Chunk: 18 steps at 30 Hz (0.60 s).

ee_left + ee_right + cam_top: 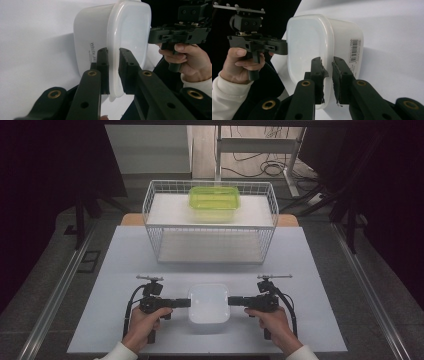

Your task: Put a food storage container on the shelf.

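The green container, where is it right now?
In the high view the green container sits on the top shelf of the white wire rack, beyond the white box.

The place looked like a lab or test room set up for recording, not a home. A plain white table (100, 270) stood on a grey floor (45, 270), with metal rails (55, 295) running along the floor on both sides of the table. Beyond the table, loose cables (265, 167) lay tangled on the floor by the metal legs of a desk frame (260, 145). Dark curtains or panels (50, 160) closed in the space left and right of the table. A white wire basket (210, 222) stood at the table's far end.
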Each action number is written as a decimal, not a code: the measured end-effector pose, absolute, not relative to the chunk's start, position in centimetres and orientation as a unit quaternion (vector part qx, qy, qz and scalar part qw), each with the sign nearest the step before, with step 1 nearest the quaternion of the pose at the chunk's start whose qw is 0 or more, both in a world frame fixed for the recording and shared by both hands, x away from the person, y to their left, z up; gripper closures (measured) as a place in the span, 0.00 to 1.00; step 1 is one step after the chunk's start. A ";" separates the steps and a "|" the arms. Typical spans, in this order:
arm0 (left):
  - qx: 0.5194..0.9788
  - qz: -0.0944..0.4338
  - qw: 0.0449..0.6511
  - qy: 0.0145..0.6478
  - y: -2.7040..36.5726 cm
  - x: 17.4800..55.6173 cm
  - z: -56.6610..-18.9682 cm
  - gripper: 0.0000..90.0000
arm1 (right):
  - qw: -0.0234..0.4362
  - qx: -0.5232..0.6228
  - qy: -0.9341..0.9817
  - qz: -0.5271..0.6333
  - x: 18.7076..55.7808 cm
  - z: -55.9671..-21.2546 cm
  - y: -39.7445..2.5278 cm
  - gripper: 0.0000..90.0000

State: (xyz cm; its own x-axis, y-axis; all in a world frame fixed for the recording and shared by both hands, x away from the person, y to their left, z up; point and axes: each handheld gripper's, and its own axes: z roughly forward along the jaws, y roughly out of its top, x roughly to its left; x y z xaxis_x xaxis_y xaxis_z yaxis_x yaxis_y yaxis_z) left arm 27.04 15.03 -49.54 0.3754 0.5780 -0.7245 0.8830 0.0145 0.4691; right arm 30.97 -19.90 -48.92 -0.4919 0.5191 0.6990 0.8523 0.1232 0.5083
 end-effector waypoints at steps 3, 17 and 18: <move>0.687 -0.156 0.470 0.532 15.0 27.0 -49.3 0.89 | 0.170 -0.467 -0.733 -0.465 31.0 -48.8 -19.8 0.88; 0.687 -0.154 0.471 0.532 15.2 27.1 -49.3 0.89 | 0.166 -0.452 -0.739 -0.472 31.2 -48.6 -19.7 0.87; 0.687 -0.154 0.471 0.532 15.2 27.1 -49.2 0.89 | 0.166 -0.451 -0.739 -0.472 31.1 -48.5 -19.7 0.87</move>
